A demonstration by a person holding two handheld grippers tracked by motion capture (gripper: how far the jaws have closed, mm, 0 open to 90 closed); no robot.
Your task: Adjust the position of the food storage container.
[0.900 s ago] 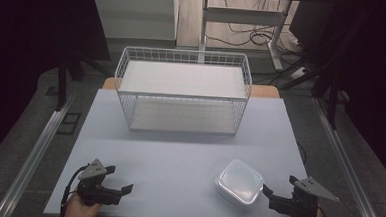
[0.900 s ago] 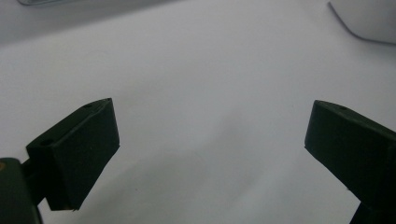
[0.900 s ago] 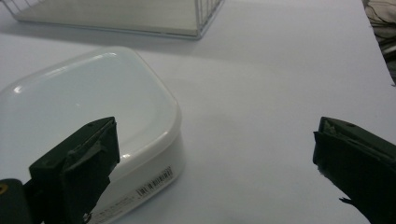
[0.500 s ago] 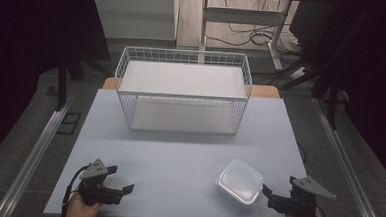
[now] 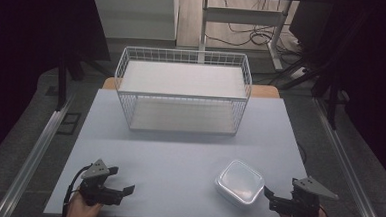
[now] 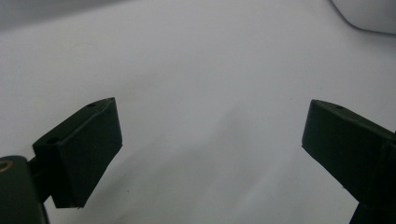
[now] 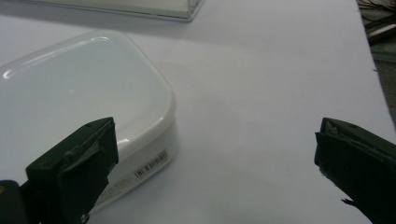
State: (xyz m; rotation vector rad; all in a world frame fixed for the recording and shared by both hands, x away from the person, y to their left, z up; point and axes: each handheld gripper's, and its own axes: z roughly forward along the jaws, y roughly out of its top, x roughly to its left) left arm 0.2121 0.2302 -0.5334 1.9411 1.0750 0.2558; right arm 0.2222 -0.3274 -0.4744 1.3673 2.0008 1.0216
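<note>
Right gripper (image 5: 272,197) sits wide open at lower right, just beside the lidded white container (image 5: 240,182); left gripper (image 5: 119,189), lower left, gapes too. I'd square up on the container's short sides before squeezing.

My left gripper (image 5: 118,188) sits at the lower left of the high view: a black body with a grey three-cornered plate (image 5: 97,169) on top, small dark holes in that plate. A black cable (image 5: 73,182) loops off its left side. My hand (image 5: 81,210) shows beneath it at the bottom edge. My right gripper (image 5: 268,196), lower right of that view, is the same black build with its own grey plate (image 5: 315,186). In the left gripper view my two jaws are matte black wedges, each with a small hole near the tip. In the right gripper view the jaw faces look rough and worn at the edges.
</note>
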